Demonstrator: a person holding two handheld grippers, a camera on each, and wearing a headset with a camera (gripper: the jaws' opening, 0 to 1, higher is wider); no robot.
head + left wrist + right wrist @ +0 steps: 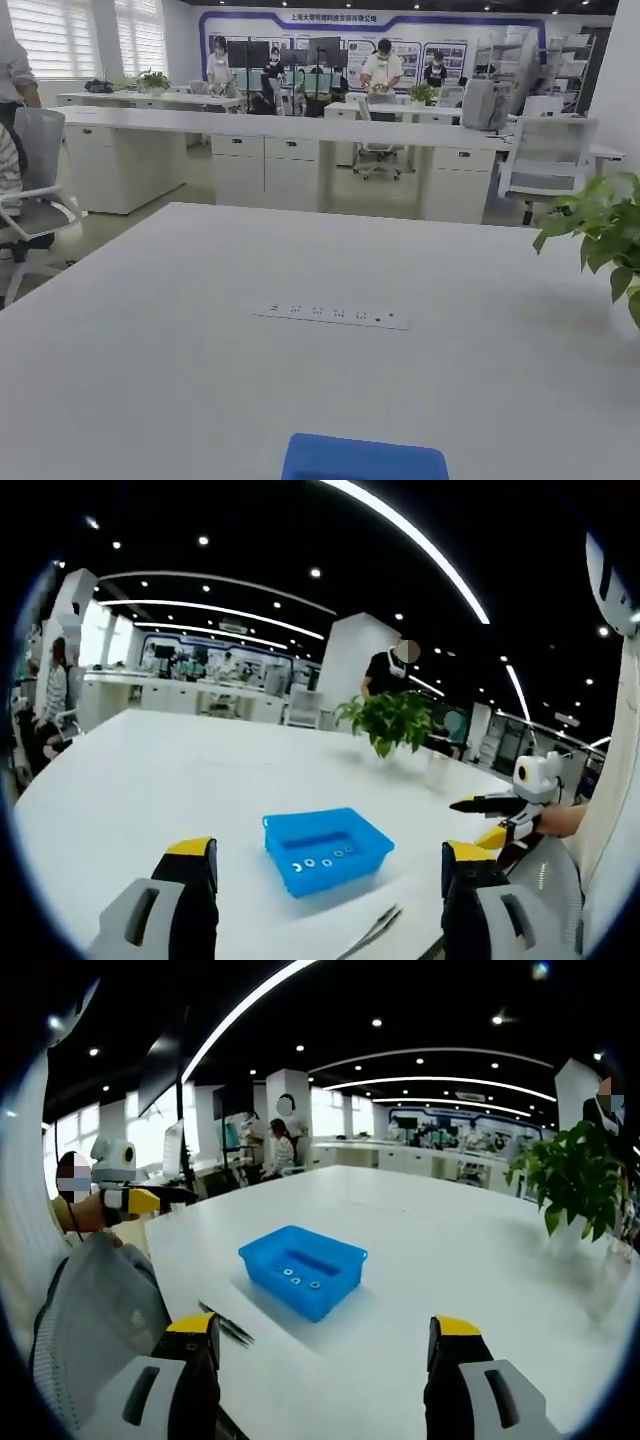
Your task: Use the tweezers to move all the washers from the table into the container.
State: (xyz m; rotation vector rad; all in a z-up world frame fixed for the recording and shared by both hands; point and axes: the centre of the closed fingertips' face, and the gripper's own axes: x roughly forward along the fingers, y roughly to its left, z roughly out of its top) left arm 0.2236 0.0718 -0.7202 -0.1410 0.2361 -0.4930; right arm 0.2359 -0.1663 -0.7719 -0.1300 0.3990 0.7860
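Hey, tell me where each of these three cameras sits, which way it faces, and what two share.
Head view: on the headset, facing forward over the white table; blue container at the bottom edge.
Left gripper view: on the left gripper, between its open jaws, facing the container with washers and the tweezers; right gripper and hand at right.
Right gripper view: on the right gripper, open jaws, facing the container; left gripper at left.
Shared: both gripper views show container, tweezers, potted plant.
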